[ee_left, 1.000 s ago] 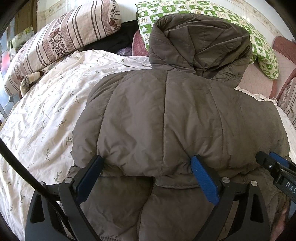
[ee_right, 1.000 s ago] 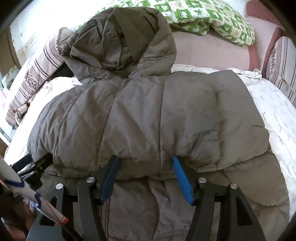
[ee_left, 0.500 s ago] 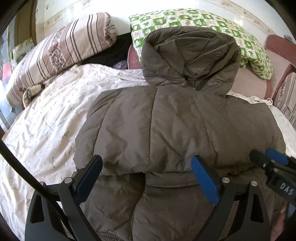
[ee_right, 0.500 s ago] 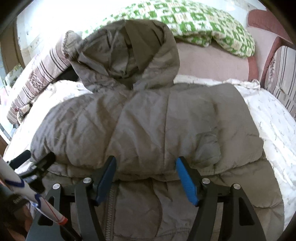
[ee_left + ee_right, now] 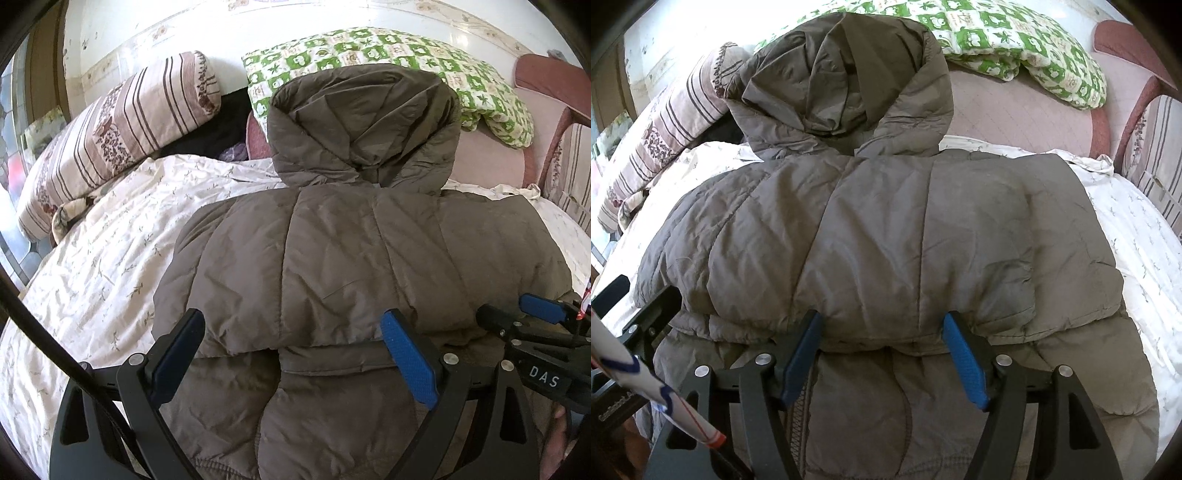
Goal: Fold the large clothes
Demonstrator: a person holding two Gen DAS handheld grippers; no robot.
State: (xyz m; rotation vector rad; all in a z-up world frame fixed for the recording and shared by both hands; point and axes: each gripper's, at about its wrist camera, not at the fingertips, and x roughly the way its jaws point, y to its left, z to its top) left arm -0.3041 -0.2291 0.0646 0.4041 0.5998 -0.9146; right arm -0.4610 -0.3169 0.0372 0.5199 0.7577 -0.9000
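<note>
A grey-brown hooded puffer jacket (image 5: 351,266) lies on the bed, its lower part folded up over the body, hood (image 5: 365,125) at the far end. It also fills the right wrist view (image 5: 886,240). My left gripper (image 5: 291,332) is open, its blue pads either side of the folded edge on the jacket's left half. My right gripper (image 5: 882,332) is open at the same folded edge on the right half. The right gripper also shows at the right of the left wrist view (image 5: 517,317).
A floral white bedsheet (image 5: 92,266) covers the bed. A striped pillow (image 5: 114,136) lies at far left and a green patterned pillow (image 5: 388,51) behind the hood. A pink headboard cushion (image 5: 1015,110) and a striped cushion (image 5: 1156,155) stand at right.
Both grippers have drawn back toward me and lifted a little, so the jacket and hood sit lower and farther in view. The jaws stay open; the fold stays in place.
</note>
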